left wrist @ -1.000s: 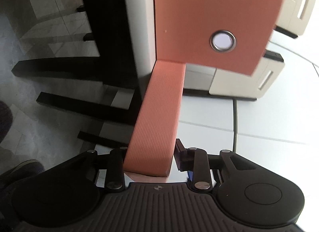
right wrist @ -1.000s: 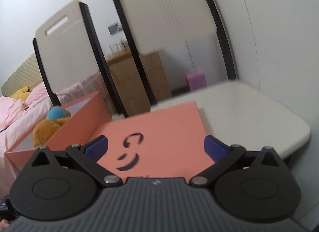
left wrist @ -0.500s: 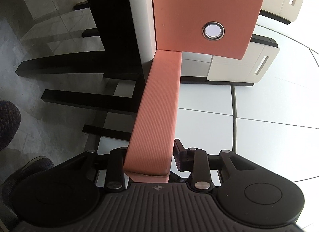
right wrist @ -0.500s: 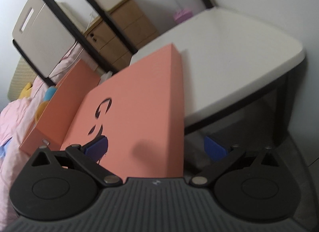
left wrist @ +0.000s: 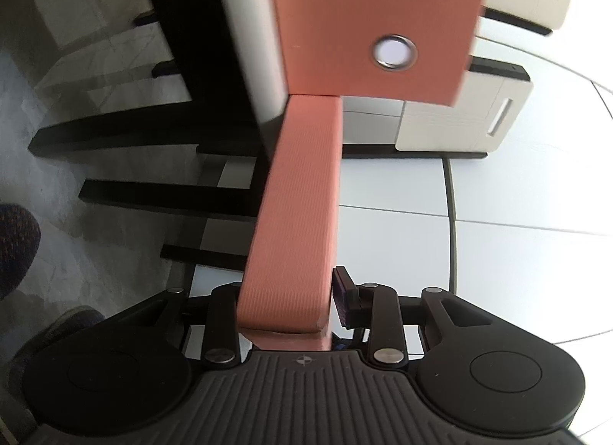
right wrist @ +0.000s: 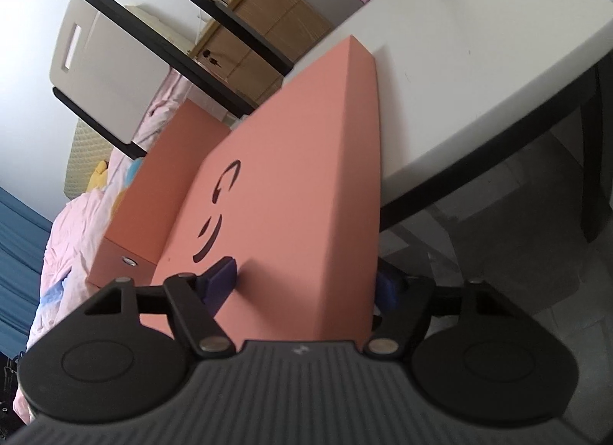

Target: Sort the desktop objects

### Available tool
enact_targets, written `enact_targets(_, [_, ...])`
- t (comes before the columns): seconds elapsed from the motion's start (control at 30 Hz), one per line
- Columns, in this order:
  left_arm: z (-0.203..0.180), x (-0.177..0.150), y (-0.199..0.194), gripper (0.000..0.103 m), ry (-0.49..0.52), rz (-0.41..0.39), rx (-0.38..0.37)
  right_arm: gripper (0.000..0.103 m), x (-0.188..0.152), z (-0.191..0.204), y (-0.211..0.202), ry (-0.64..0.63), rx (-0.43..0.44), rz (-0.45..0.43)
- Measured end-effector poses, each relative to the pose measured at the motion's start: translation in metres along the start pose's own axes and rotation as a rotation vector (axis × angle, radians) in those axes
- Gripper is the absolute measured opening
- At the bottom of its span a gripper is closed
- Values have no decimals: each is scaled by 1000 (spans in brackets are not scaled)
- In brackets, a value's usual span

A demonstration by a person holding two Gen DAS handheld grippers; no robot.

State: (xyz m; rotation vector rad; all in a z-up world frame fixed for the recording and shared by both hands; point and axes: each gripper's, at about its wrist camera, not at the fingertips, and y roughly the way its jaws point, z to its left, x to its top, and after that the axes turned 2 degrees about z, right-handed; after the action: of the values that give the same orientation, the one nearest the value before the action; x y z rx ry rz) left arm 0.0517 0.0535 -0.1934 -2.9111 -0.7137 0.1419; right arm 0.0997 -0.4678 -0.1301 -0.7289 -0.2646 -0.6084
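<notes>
With the left gripper [left wrist: 285,301] clamped on the box's [left wrist: 299,215] narrow edge and the right gripper [right wrist: 306,276] apparently pinching the lid [right wrist: 291,184] overhanging the desk [right wrist: 479,62], keep both grips level and lower them together.

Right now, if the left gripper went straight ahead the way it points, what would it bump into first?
The left gripper already clamps the narrow orange box edge. Straight ahead, it would probably meet the orange panel with the metal ring, though the depth is unclear.
</notes>
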Motion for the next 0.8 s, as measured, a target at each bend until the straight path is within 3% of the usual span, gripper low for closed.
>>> enact_targets(0.3, [-83, 2, -17, 36, 188, -20, -90, 66, 3, 40, -47, -95, 71, -201])
enact_targets(0.47, [-119, 5, -23, 36, 242, -23, -105, 66, -4, 57, -69, -102, 79, -259])
enact_targets(0.57, [-121, 5, -4, 36, 276, -42, -128, 66, -3, 73, -79, -115, 76, -290])
enact_targets(0.8, [-184, 33, -22, 37, 357, -118, -129, 66, 21, 115, -88, -156, 119, -337])
